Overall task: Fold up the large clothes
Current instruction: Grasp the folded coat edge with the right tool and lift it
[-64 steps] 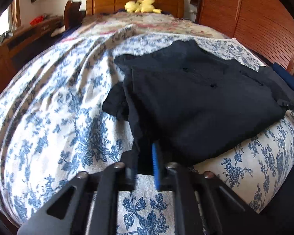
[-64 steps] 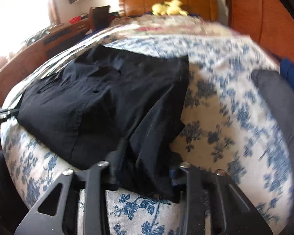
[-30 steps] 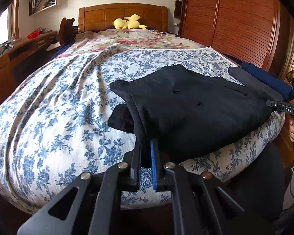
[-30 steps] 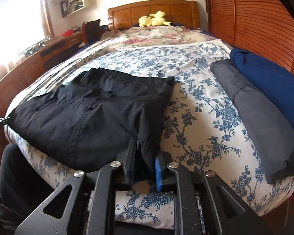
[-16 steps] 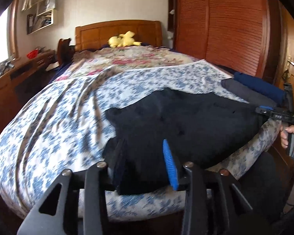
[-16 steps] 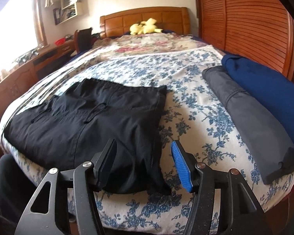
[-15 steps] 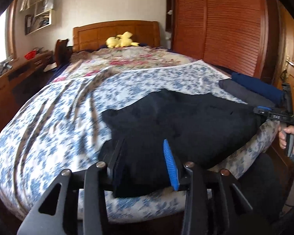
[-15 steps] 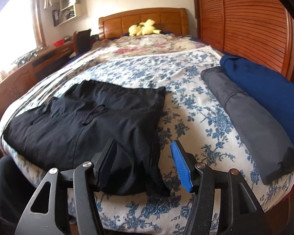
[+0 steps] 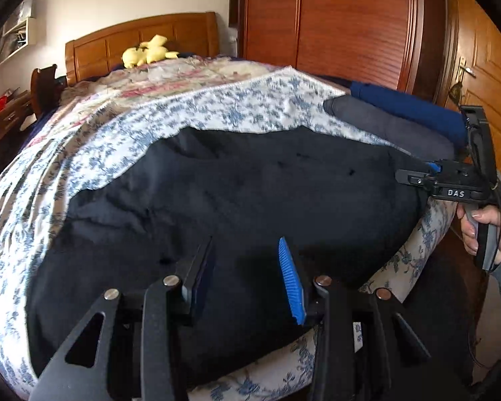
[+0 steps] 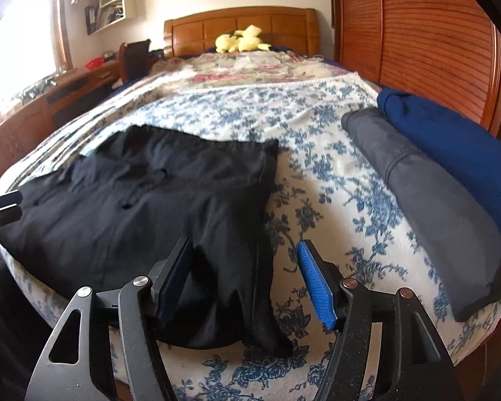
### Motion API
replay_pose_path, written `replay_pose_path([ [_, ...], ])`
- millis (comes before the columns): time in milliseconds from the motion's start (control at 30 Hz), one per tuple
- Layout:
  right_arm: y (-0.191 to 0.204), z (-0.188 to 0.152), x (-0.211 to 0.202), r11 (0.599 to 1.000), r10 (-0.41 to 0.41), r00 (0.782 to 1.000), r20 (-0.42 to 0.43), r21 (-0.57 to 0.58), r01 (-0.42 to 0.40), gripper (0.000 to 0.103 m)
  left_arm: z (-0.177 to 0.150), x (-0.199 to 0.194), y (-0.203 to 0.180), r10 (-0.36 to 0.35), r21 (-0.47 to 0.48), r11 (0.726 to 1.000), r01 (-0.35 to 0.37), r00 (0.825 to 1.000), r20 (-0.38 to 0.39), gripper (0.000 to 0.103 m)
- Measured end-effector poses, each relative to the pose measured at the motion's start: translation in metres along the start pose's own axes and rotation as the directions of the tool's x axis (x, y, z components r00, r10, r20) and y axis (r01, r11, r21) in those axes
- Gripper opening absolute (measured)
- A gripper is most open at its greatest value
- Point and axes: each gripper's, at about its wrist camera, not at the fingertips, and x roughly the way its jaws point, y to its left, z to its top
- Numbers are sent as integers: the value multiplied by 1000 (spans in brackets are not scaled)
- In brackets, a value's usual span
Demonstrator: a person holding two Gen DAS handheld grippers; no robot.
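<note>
At the left end of the near edge of the bed, our left gripper (image 9: pixel 247 277) stood released, its jaws spread wide over the black fabric garment (image 9: pixel 250 197) and clasping nothing. That garment lay half-folded and flat across the near edge of the blue-and-white floral bedspread (image 9: pixel 217 113), its hem hanging slightly over the side.

Moving rightward, our right gripper (image 10: pixel 247 274) was likewise let go, jaws apart, poised just above the garment's right near corner (image 10: pixel 264 327), which drooped off the edge in a loose point. Beyond it, toward the right edge of the bed, a folded grey cloth bundle (image 10: pixel 427 207) lay beside a folded dark blue cloth bundle (image 10: pixel 457 147), both well apart from the black piece. A yellow plush toy (image 10: pixel 240 43) sat far back by the wooden headboard (image 10: pixel 237 23).

We judged the fold unfinished, with the next grasp to come at the near corners. The risks seemed these: the slack overhanging corner could slip off the bedspread under its own weight and pull the layers askew; a jaw could pinch only the top layer, so the fold would open as we lifted; or a pad could catch the bedspread together with the garment and drag it along.
</note>
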Motion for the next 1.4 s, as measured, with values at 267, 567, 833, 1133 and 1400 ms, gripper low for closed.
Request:
replay_pose_path([
  [267, -15, -13, 18, 997, 65, 997, -44, 54, -63, 68, -12, 13, 4, 27, -50, 998, -29, 999, -29, 38],
  [567, -15, -10, 31, 985, 169, 982, -83, 57, -164, 62, -21, 15, 8, 58, -90, 994, -62, 997, -50, 38],
  [833, -15, -11, 30, 959, 271, 959, -82, 109, -262, 33, -23, 20, 10, 49, -71, 996, -52, 998, -45, 38],
  [1133, 3, 17, -16, 949, 297, 953, 54, 95, -301, 11, -18, 1, 23, 16, -97, 995, -16, 1000, -3, 38],
  [1400, 81, 68, -53, 931, 366, 920, 139, -58, -361, 8, -25, -58, 60, 55, -141, 989, -42, 994, 90, 38],
])
